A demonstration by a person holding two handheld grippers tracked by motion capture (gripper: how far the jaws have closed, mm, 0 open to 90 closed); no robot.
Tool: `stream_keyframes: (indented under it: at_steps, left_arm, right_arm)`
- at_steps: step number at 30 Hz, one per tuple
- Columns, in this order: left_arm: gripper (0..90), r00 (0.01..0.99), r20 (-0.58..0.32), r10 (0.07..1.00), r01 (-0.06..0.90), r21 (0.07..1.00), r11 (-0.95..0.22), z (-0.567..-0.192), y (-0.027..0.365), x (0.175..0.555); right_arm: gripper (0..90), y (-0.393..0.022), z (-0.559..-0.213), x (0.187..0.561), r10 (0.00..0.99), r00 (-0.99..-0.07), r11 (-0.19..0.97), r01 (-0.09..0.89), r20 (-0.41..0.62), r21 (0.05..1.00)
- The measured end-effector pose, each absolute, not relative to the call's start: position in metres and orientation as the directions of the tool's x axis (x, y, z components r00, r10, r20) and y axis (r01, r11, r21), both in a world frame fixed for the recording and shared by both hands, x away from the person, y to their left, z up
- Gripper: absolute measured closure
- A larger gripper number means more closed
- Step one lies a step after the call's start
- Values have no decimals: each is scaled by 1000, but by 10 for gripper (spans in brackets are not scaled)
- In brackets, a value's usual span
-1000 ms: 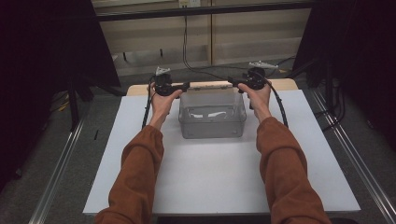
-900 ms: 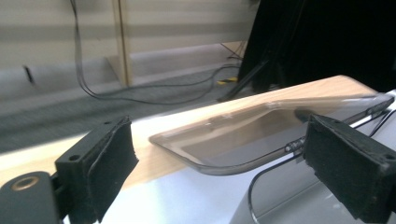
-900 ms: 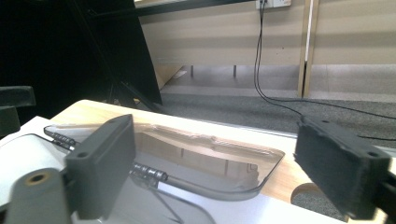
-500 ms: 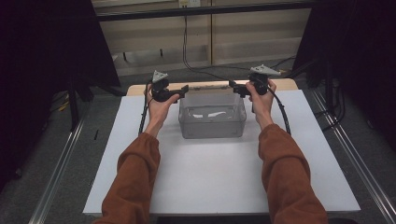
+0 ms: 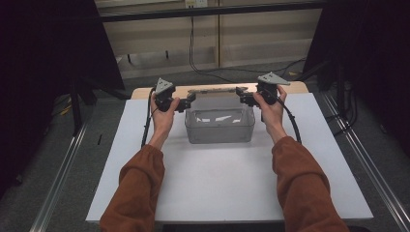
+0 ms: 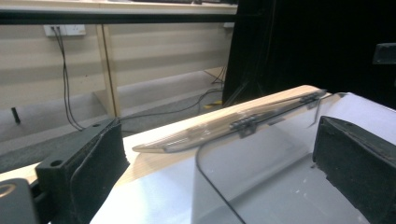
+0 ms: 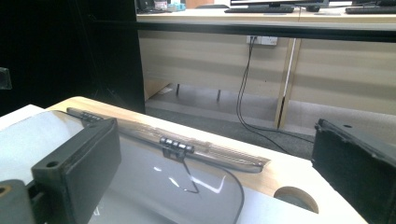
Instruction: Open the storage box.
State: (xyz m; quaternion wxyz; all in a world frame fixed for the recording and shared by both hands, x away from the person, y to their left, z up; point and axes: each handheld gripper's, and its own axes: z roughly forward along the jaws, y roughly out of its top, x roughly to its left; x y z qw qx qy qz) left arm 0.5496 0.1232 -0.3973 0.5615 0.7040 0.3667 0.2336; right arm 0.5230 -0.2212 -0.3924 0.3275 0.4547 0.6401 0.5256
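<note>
A clear plastic box [image 5: 220, 126] stands on the white mat [image 5: 227, 179], and its hinged lid [image 5: 215, 90] is laid back flat behind it. My left gripper [image 5: 187, 101] is at the box's far left corner and my right gripper [image 5: 243, 96] at its far right corner, pointing at each other. Both have just been opening and stand open, gripping nothing. In the left gripper view the lid [image 6: 243, 122] and the box rim [image 6: 210, 161] lie ahead of the left gripper [image 6: 224, 156]. In the right gripper view the lid [image 7: 205, 151] lies past the right gripper [image 7: 217, 163].
The mat covers a wooden table [image 5: 295, 88] whose far edge is just behind the lid. A round hole [image 7: 295, 198] is cut in the wood near the right gripper. Dark curtains [image 5: 48, 58] hang on both sides, and cables [image 5: 193, 53] run over the floor beyond.
Both hands have drawn a little apart and back from the ends of the lid, and both pairs of jaws have widened. The lid stays laid back behind the box.
</note>
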Motion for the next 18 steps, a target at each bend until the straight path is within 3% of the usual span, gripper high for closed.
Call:
stream_keyframes:
  at_steps: [3, 18]
  left_arm:
    - [48, 605, -127, 786, 278, 959, -59, -399, 124, 546]
    - [48, 600, -75, 796, 222, 972, -76, -399, 133, 523]
  right_arm:
    - [12, -221, -393, 517, 925, -376, 34, 224, 54, 974]
    - [0, -228, -396, 489, 935, -352, 41, 186, 27, 982]
